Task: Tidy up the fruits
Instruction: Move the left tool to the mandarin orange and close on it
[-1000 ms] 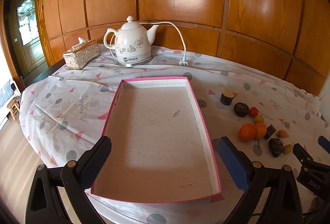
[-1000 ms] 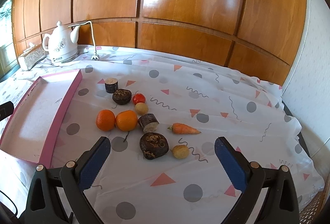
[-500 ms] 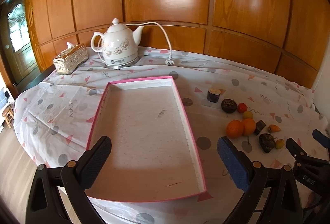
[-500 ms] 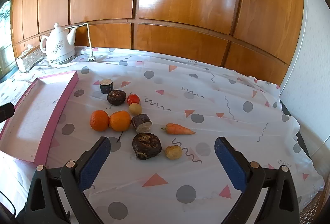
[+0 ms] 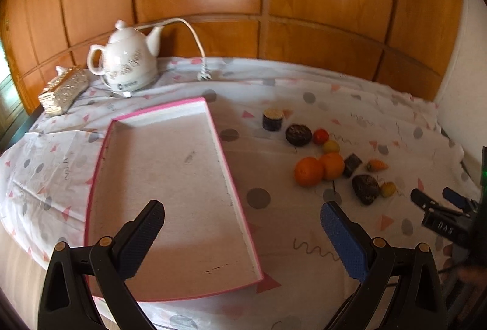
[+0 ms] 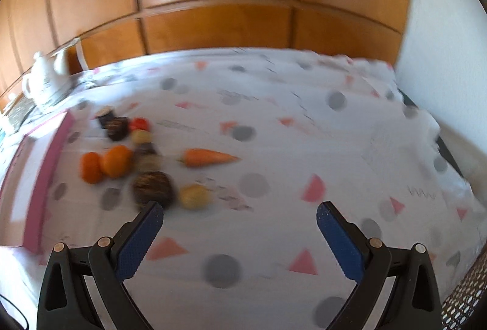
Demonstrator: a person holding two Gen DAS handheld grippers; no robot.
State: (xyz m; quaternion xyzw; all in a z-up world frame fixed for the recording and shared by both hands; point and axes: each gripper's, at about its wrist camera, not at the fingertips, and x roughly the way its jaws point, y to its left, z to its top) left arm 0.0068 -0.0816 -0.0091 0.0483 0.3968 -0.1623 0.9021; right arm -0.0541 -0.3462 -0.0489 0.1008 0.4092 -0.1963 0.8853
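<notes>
The left gripper (image 5: 242, 222) is spread wide and holds nothing; it hangs above the near end of the shallow pink-rimmed rectangular tray (image 5: 231, 187), which contains no produce. Compared with half a second ago, the left view has swung to the right, so the tray now sits left of centre and the produce cluster lies further into frame

The right gripper (image 6: 239, 222) is likewise spread and empty. Its view is smeared by motion blur, and the cluster has shifted from centre to the left of frame and appears larger, which indicates a fast advance toward the table

Task items, all on the white tablecloth with grey dots and pink triangles (image 6: 274, 123), to the right of the tray and apart from it:
- two round oranges (image 5: 319, 170), touching each other
- a large dark wrinkled fruit (image 6: 153, 188), just beyond the right gripper's left fingertip (image 6: 152, 216)
- a small yellow round fruit (image 6: 194, 196) beside it
- an orange carrot (image 6: 207, 157), lying flat
- a small red round fruit (image 5: 321, 136)

Assessment: no item is transferred yet. The approach phase is under way, and the dark fruit or the yellow fruit is the probable first pick. Off-task: white ceramic kettle (image 5: 126, 67)
</notes>
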